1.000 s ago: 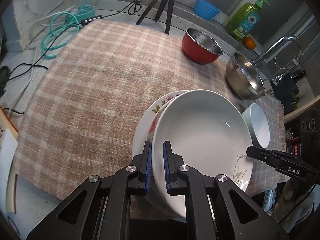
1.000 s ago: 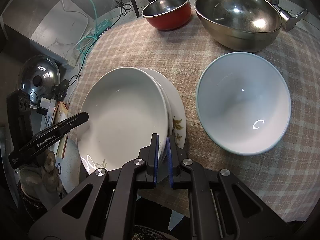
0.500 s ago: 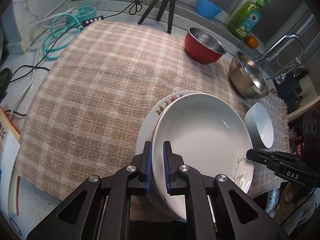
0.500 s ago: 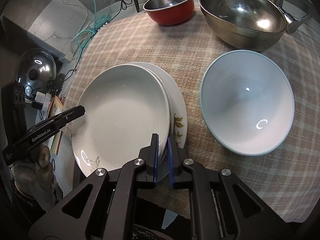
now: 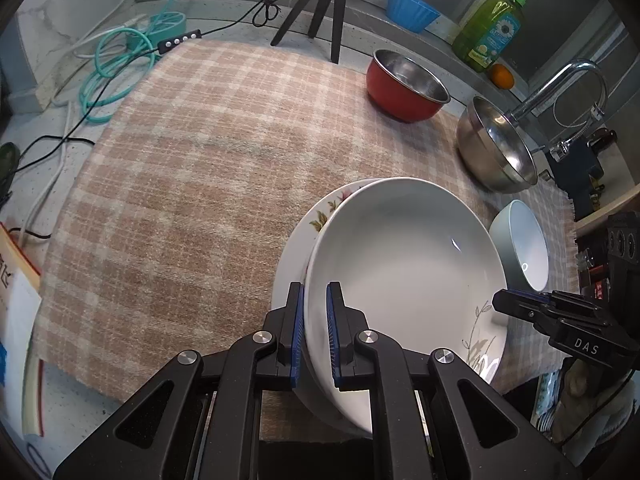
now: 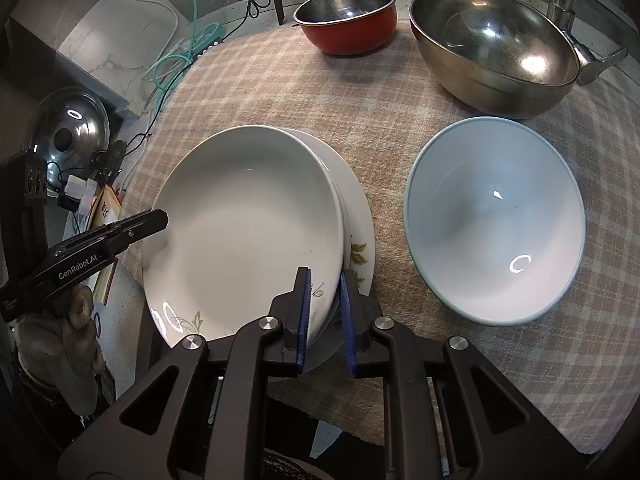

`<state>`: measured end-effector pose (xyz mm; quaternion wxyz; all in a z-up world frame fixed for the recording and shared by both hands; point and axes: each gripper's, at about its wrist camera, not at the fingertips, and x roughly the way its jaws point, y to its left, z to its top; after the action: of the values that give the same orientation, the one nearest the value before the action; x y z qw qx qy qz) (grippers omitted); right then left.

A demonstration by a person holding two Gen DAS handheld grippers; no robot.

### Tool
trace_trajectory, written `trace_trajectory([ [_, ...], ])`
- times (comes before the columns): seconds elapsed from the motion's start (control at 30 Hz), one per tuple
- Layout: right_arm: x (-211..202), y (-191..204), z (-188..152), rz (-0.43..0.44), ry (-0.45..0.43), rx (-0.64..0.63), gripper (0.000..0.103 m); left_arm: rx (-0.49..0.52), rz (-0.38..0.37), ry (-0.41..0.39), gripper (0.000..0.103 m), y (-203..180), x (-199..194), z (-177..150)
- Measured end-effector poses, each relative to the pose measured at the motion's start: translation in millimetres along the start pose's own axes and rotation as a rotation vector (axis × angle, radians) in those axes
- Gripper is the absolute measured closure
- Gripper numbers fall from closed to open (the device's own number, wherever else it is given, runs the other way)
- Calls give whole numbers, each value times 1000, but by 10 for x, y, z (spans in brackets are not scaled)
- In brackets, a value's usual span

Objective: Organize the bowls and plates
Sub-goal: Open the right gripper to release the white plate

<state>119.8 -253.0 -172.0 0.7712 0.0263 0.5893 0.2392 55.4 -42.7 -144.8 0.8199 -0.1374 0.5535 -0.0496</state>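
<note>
The checked cloth covers most of the counter and carries all the dishes, probably to keep them from sliding and knocking on the stone. At its far side stand the large steel mixing bowl and the red bowl with a steel inside, near each other and well apart from the plates. They look not yet sorted.

Nearer to the cameras, the deep white plate lies on top of the flat flowered plate. It is not centred: the flowered rim shows on one side only. I judge that it was set there to begin a stack of plates, and that this step is almost finished. Just beside the stack, on the cloth, stands the pale blue bowl, upright and empty, not touching the plates.

The two claws hold the deep plate at opposite sides of its near rim, which keeps such a wide and slippery dish level while it goes down.

The left gripper is pinching the rim of the deep white plate; its blue pads press on both faces of the rim.

The right gripper has its jaws opening. The rim is between them, the pad on the inside of the plate is at the rim, but a gap shows at the other blue pad, so I judge it no longer clamps.
</note>
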Motion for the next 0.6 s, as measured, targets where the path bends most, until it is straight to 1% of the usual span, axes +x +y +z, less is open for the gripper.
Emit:
trace_trajectory([
  [0.1,-64,-18,8,-9,-21,1,78,-3,9,-7,94,11,-18,7],
  [0.17,-124,-44,21,-8,-41,12,67,-8,5,-13,94,22,-44,16],
  [0.23,-174,-56,38,-9,-54,21,63,-16,-2,-21,92,39,-80,34],
  [0.33,-268,-64,64,-15,-78,39,62,-18,-20,-30,92,52,-133,74],
  [0.47,-398,-48,129,-56,-134,64,61,33,-29,-54,91,43,-187,199],
  [0.53,-472,-62,164,-52,-156,98,59,47,-26,-51,83,56,-186,288],
  [0.57,-510,-67,180,-55,-169,112,58,49,-37,-46,77,71,-189,338],
  [0.6,-562,-81,207,-68,-187,130,57,59,-52,-43,76,78,-198,388],
])
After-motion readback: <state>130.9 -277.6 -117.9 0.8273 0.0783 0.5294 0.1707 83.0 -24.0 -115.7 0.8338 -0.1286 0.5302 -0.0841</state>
